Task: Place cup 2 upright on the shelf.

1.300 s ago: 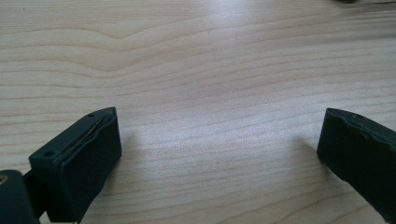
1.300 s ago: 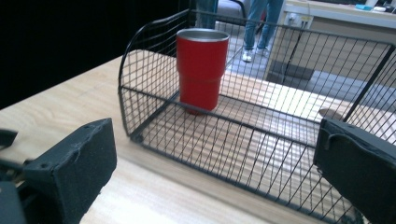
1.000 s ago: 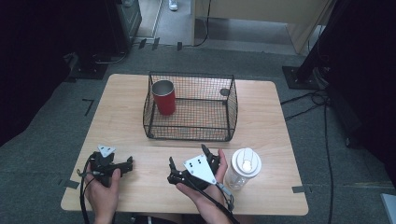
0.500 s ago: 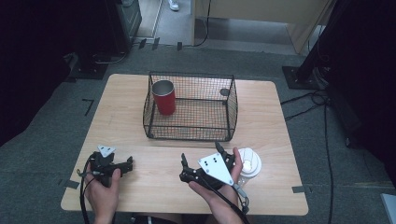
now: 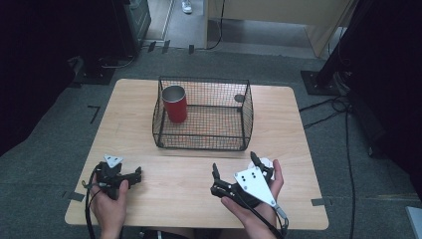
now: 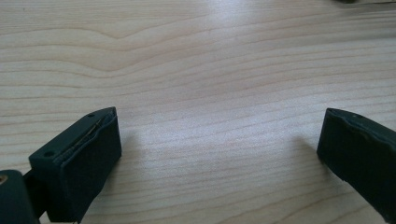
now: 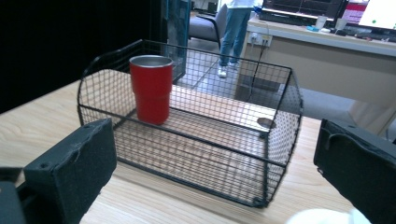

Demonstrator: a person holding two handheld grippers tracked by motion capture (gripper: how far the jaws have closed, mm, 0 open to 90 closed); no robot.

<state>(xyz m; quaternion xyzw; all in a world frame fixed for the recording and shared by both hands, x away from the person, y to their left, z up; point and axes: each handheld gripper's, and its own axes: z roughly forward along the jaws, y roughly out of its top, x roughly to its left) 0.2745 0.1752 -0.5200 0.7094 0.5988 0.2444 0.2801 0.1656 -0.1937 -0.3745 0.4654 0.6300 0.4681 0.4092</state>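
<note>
The white-lidded cup sits at the lower right of the high view, mostly hidden behind my right gripper, whose jaws stand wide apart and empty, I judge to straddle it. Above centre, the wire basket holds a red cup. My left gripper, lower left, rests open and empty on the table, out of the way.
</note>
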